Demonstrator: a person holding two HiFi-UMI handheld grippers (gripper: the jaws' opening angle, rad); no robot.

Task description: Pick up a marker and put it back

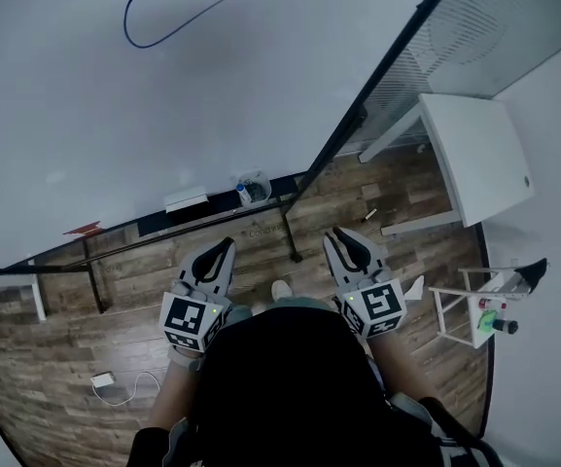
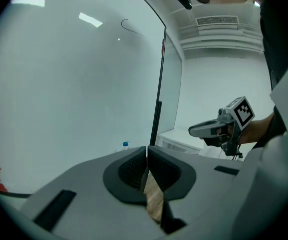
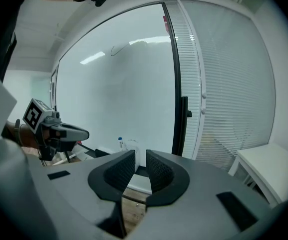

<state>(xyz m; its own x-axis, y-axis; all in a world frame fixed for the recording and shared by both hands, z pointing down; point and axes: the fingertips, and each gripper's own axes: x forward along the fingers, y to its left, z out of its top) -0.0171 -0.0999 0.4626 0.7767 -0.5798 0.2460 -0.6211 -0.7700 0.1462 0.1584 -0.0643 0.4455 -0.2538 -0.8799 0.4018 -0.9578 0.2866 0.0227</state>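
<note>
White board (image 1: 212, 86) fills the wall in front of you. Your left gripper (image 2: 146, 149) is closed with nothing in it. Your right gripper (image 3: 140, 153) is a little open and holds nothing too. Both are well back from the board. I can't pick out a marker; it may be on the tray (image 1: 217, 205) under the board, by the bottle (image 1: 245, 194). You seem to be at the start: next, reach to the tray and find the marker
</note>
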